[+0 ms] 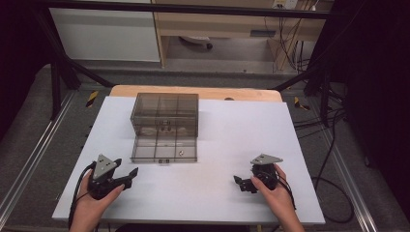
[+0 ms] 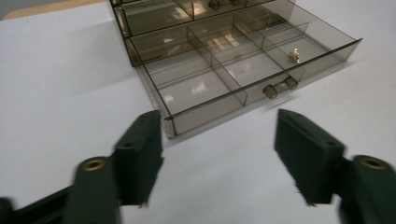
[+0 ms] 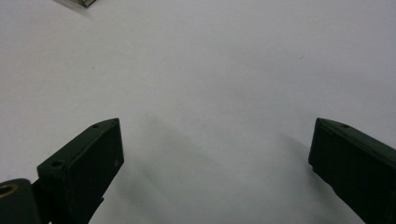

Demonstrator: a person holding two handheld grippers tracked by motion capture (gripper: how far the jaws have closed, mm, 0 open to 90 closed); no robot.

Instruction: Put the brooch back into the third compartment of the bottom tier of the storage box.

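Left tool (image 2: 219, 154) agape, drawer (image 2: 233, 70) just ahead, apart.

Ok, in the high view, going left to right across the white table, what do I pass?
left gripper → smoked clear drawer box with its bottom drawer pulled out → right gripper, all on the white table.

Readable text: none in any of the three views.
Smoky clear drawer box (image 1: 164, 116): no label or number legible.
White table top (image 1: 217, 145): no print or markings.
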